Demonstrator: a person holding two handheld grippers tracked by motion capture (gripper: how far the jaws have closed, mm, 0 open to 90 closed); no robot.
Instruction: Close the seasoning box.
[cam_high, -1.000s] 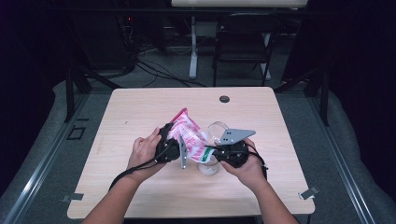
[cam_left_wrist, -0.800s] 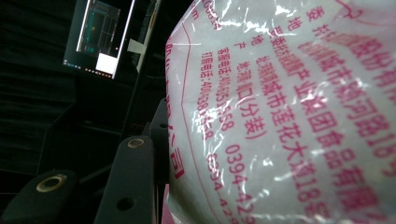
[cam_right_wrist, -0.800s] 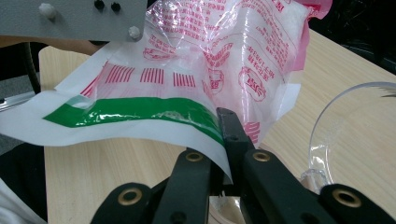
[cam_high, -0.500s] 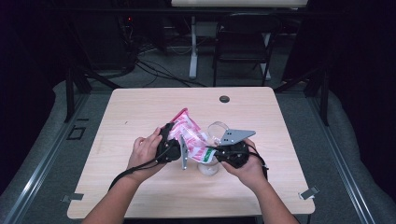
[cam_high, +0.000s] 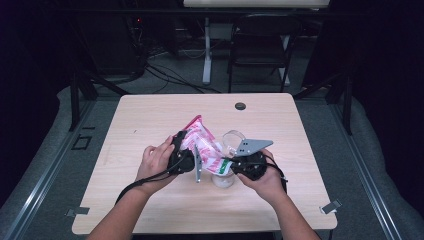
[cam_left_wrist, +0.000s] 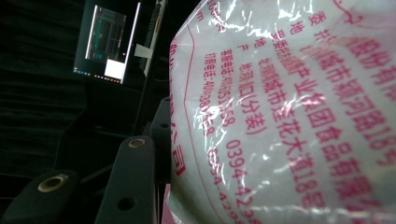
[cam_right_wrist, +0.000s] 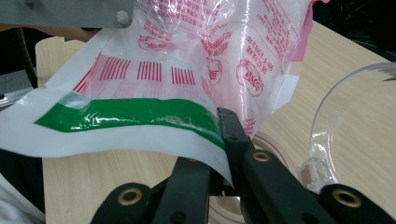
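Pink-printed plastic bag (cam_high: 204, 145) held off the table (cam_high: 125, 125) at mid-front, slung between both grippers, just beside and partly over a clear glass (cam_high: 231, 150) standing on the wood. Right gripper (cam_right_wrist: 218, 156): jaws closed on the bag's green-banded edge; left gripper (cam_high: 181, 156): bag presses against its jaws, grip cannot be told. Glass looks empty, so pouring, if intended, seems not yet begun.

Bag (cam_high: 204, 145) mid-table (cam_high: 125, 125) betw. both grippers — clear cup (cam_high: 231, 142) just right, prob. touching it.
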